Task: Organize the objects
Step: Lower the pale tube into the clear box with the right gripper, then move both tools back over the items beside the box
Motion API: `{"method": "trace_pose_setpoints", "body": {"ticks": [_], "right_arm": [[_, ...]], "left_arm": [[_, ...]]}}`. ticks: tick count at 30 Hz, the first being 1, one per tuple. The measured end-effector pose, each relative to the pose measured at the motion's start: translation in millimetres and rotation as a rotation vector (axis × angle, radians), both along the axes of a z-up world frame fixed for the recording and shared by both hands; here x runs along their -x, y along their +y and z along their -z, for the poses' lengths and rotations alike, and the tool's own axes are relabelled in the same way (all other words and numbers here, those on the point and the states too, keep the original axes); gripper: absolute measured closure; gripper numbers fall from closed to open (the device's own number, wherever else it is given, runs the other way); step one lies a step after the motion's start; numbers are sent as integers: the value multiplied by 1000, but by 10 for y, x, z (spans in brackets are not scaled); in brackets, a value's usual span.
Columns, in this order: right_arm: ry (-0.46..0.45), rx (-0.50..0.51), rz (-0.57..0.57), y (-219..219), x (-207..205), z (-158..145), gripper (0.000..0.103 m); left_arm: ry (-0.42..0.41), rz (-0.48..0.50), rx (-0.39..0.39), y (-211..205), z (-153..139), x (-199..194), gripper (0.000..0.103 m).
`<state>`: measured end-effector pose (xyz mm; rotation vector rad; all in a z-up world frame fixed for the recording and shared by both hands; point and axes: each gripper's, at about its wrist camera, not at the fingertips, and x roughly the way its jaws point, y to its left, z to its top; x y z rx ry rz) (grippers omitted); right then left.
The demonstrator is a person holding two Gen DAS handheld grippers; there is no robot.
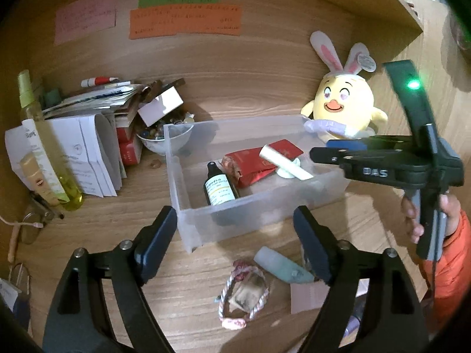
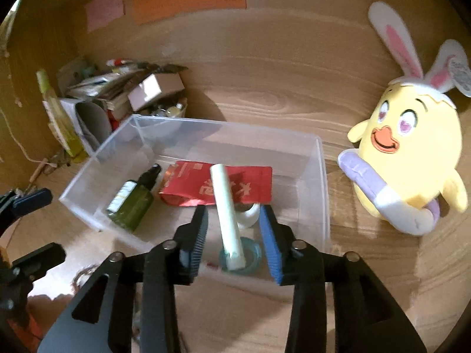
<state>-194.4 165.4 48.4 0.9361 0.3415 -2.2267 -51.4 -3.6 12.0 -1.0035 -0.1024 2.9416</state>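
Dropping items into the clear bin [image 2: 319,182]: right gripper [image 2: 234,229] hangs over its near end, jaws wide, gripping nothing; pale tube [image 2: 226,214] lies loose between them, propped on tape rolls. Judgement: lift straight up so the tube isn't snagged. Left gripper [image 1: 235,223] also wide open, empty, above a rope-tied pouch [image 1: 244,291] on the desk. Bin also holds a dark spray bottle [image 2: 132,200] and red packet [image 2: 250,182].

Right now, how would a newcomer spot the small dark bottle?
Find the clear plastic bin mid-desk, left of the yellow plush chick. The dark bottle lies on its side at the bin's left end, beside a red packet; only it has a black cap and a pale label.
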Motion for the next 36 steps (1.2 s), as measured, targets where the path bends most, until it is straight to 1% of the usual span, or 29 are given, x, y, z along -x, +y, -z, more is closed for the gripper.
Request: {"method": "trace_pose_setpoints", "body": {"ticks": [4,5,8,12,19,21,22,23,25,27,30,32,35,36], "right_arm": [[26,19,-14,121,-215,-83,58],[32,23,-17,148,-269,-93,57],[34,30,-32,213,-414,-85,57],[20,29,-46,251,-558,6,57],[-21,9,-74,246,-745,219,57],[-35,4,-79,232,-762,273,57],[-42,1,-83,225,-769,298,57],[-52,-4,-87,214,-776,331,57],[-63,-11,-89,200,-785,372,57],[-71,-15,-97,188,-798,398,57],[-76,-17,-106,150,-817,413,57],[-81,-21,-111,131,-825,430,57],[-85,-43,-123,106,-840,473,57],[-86,-50,-128,92,-844,486,57]], "left_arm": [[-20,-6,4,-36,64,-73,18],[-29,-8,1,-50,88,-92,18],[-65,-13,-9,-98,192,-127,18],[-115,-18,-23,-154,336,-199,18],[-167,-3,11,-97,529,-369,19],[-181,3,22,-78,582,-391,25],[-192,7,25,-70,612,-395,29],[-202,11,26,-67,634,-395,36],[-218,14,25,-63,656,-381,39],[-209,18,12,-67,635,-361,39],[-198,41,-3,-40,589,-307,48],[-195,70,-13,6,563,-261,56],[-204,113,-2,90,585,-194,62],[-212,119,7,110,607,-168,63]]}}
